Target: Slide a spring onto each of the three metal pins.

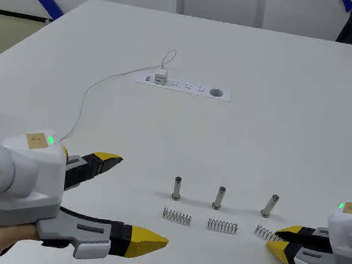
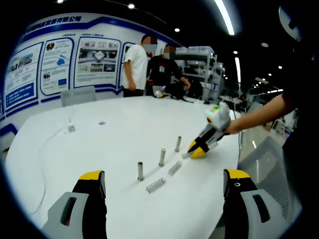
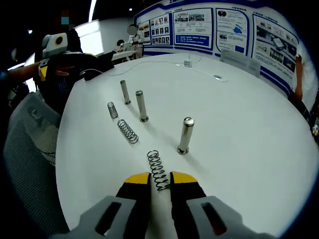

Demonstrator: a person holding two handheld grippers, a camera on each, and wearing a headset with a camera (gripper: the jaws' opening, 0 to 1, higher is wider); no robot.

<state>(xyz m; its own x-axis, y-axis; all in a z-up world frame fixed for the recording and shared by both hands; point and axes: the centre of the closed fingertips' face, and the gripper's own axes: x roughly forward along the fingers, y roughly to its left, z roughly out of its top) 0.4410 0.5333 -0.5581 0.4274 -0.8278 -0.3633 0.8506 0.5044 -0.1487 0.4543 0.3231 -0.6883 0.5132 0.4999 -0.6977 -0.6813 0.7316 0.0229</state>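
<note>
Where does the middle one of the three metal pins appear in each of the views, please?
Head view: the middle pin stands upright, low and right of centre.
Left gripper view: middle pin near centre, second in the row that recedes to the upper right.
Right gripper view: middle pin upper left of centre, between the other two.
Shared landmark: the middle spring lies flat beside it.

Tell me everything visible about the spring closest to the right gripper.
The spring is a slim, open-wound coil of bare grey metal wire, straight and uncompressed. It lies flat on the white table, on no pin, beside the nearest upright pin without touching it. Its near end sits between the narrowly parted jaws of the right gripper; whether they touch it cannot be told.
</note>
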